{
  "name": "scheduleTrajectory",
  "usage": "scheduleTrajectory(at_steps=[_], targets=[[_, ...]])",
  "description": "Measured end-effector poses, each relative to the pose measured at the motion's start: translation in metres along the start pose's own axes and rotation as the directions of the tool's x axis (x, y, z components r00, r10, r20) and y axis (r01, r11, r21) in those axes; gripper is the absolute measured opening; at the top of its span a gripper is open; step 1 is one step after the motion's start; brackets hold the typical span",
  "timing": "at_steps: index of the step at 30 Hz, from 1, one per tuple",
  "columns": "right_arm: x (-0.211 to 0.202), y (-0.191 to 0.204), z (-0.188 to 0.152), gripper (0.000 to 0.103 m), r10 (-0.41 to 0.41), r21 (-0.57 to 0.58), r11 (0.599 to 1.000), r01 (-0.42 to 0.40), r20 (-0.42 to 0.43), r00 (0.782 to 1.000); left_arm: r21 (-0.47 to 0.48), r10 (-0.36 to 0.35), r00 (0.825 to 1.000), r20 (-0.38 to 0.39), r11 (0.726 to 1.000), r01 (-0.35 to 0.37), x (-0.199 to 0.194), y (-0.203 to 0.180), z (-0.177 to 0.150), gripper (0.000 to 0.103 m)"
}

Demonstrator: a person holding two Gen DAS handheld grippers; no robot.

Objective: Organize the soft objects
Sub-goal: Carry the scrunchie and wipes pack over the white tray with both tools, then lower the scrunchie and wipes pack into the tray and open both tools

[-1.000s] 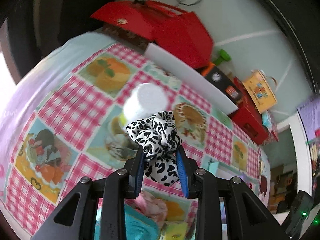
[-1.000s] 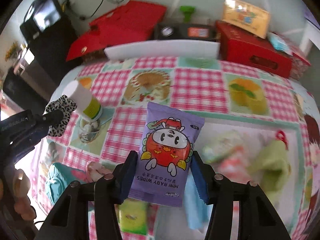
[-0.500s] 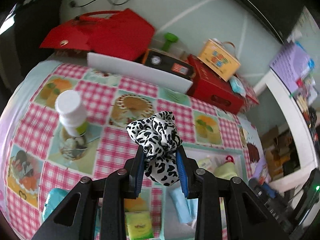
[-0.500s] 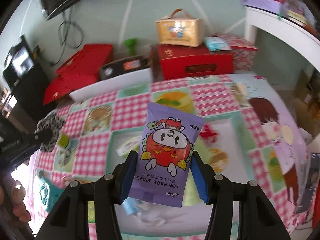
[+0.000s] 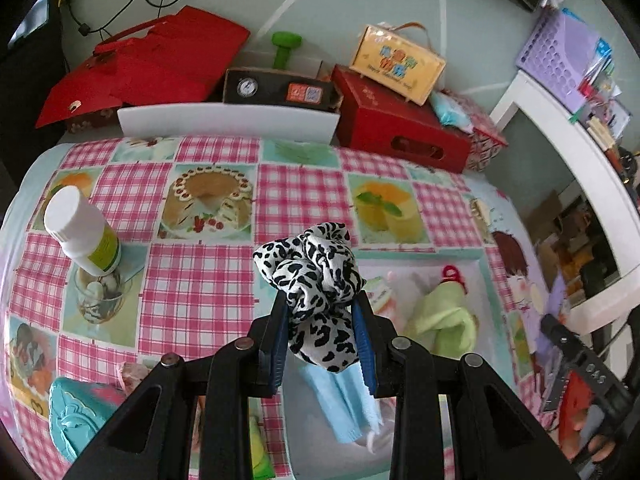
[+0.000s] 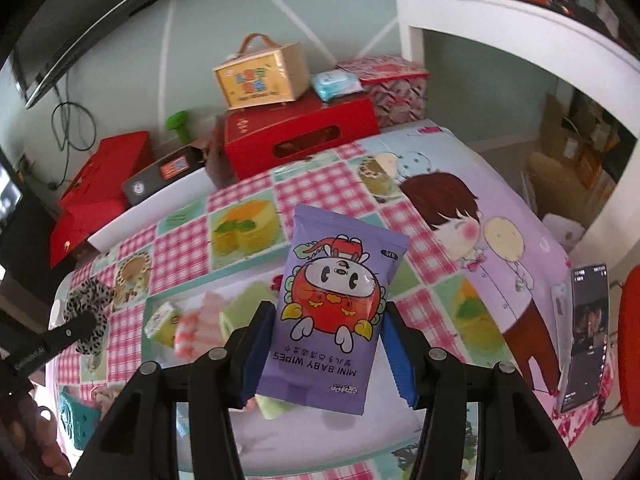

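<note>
My left gripper [image 5: 322, 312] is shut on a black-and-white spotted scrunchie [image 5: 316, 276], held above the checked tablecloth. Below it lies a white tray [image 5: 478, 268] with a light green cloth [image 5: 444, 316] and a light blue cloth [image 5: 340, 404]. My right gripper [image 6: 326, 324] is shut on a purple pack of mini baby wipes [image 6: 340, 308], held over the same tray [image 6: 360, 428], where a pink striped cloth [image 6: 200, 328] and a green roll [image 6: 244, 304] lie. The left gripper with the scrunchie [image 6: 86, 308] shows at the left of the right wrist view.
A white bottle [image 5: 82, 236] stands on a glass at the left. A teal item [image 5: 76, 412] lies near the front left. Red boxes [image 5: 400, 128], a yellow case [image 5: 396, 64] and a white board [image 5: 228, 124] line the table's far edge. A phone [image 6: 584, 336] lies at the right.
Both grippers have swept to the right across the table with their loads, from over the bottle side to above the white tray. Both have rolled. Their grips are unchanged.
</note>
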State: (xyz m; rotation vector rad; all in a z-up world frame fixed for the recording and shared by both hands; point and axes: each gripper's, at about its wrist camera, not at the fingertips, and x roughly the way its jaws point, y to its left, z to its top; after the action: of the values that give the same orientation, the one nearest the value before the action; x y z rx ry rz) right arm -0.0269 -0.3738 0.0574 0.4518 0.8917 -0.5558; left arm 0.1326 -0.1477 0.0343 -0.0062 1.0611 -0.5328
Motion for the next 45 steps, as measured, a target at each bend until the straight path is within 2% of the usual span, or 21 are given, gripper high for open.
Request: scheduleTrajectory(at_steps=[6, 12, 23, 33, 35, 37, 42, 44, 45], targets=[[0.019, -0.002, -0.004, 0.056, -0.027, -0.013, 1.0, 0.026, -0.053, 0.998, 0.006, 0.041, 0.998, -0.055, 0.999, -0.041, 0.031, 0.003, -0.004, 0.031], [0.043, -0.006, -0.011, 0.056, -0.036, -0.014, 0.999, 0.035, -0.12, 0.992, 0.009, 0.036, 0.991, -0.125, 0.999, -0.035, 0.062, 0.002, -0.011, 0.031], [0.064, -0.004, -0.016, 0.056, -0.071, -0.036, 0.997, 0.065, -0.19, 0.979, 0.023, 0.013, 0.979, -0.203, 1.0, -0.008, 0.088, -0.006, -0.022, 0.031], [0.077, -0.006, -0.018, 0.058, -0.087, -0.048, 0.996, 0.078, -0.235, 0.968, 0.054, 0.038, 0.971, -0.238, 0.998, -0.025, 0.103, -0.017, -0.029, 0.031], [0.077, -0.006, -0.018, 0.058, -0.09, -0.05, 0.996, 0.08, -0.238, 0.967, 0.052, 0.038, 0.97, -0.238, 0.998, -0.026, 0.101, -0.018, -0.027, 0.033], [0.076, -0.005, -0.018, 0.058, -0.096, -0.057, 0.995, 0.085, -0.235, 0.967, 0.048, 0.043, 0.971, -0.236, 0.998, -0.032, 0.098, -0.017, -0.026, 0.041], [0.074, -0.001, -0.017, 0.059, -0.108, -0.08, 0.993, 0.093, -0.224, 0.969, 0.03, 0.039, 0.974, -0.222, 0.999, -0.033, 0.083, -0.011, -0.021, 0.043], [0.072, 0.002, -0.017, 0.06, -0.108, -0.086, 0.992, 0.091, -0.217, 0.97, 0.028, 0.04, 0.977, -0.207, 0.999, -0.035, 0.076, -0.011, -0.019, 0.047], [0.069, 0.004, -0.016, 0.06, -0.106, -0.091, 0.992, 0.088, -0.211, 0.972, 0.028, 0.04, 0.978, -0.204, 0.999, -0.035, 0.073, -0.01, -0.017, 0.054]])
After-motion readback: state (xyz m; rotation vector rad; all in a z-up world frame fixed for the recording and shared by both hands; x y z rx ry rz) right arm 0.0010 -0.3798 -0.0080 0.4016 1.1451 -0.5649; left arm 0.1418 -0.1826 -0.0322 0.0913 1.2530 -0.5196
